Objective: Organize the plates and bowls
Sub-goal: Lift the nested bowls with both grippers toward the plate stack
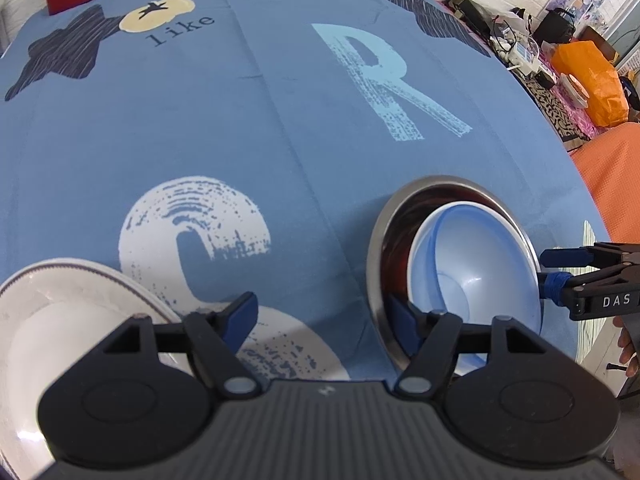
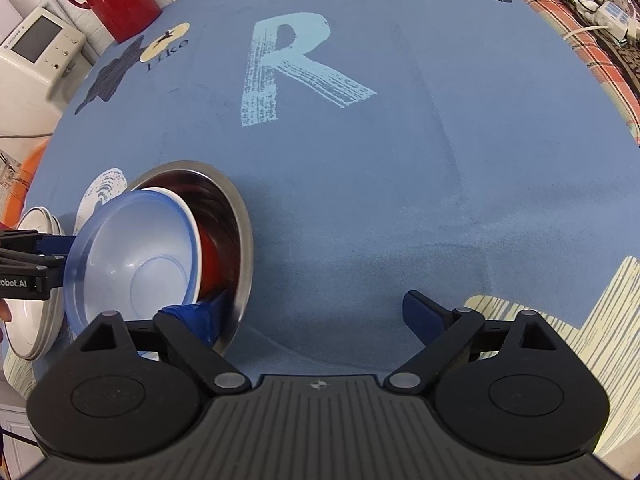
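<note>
Bowls nested in one stack, a translucent blue plastic bowl (image 1: 476, 268) uppermost inside a wide stainless-steel bowl (image 1: 378, 240), sit near the front edge of a table under a blue printed cloth (image 1: 280, 120). The right wrist view shows a white rim and a red bowl (image 2: 208, 256) sandwiched between the two, which suggests the nesting is largely done, smaller bowls inside larger to save room. The blue bowl leans toward one side and does not look fully seated.

The left gripper (image 1: 322, 312) is spread wide, holding nothing, its right finger at the steel rim. The right gripper (image 2: 310, 314) is likewise wide apart and empty, its tape-wrapped left finger against the stack's near side. Flanking the stack from opposite sides, the pair seem placed to steady or level it.

A white ceramic plate with a grey rim (image 1: 60, 292) lies just beside the stack, kept apart, probably for a separate plate pile.
</note>
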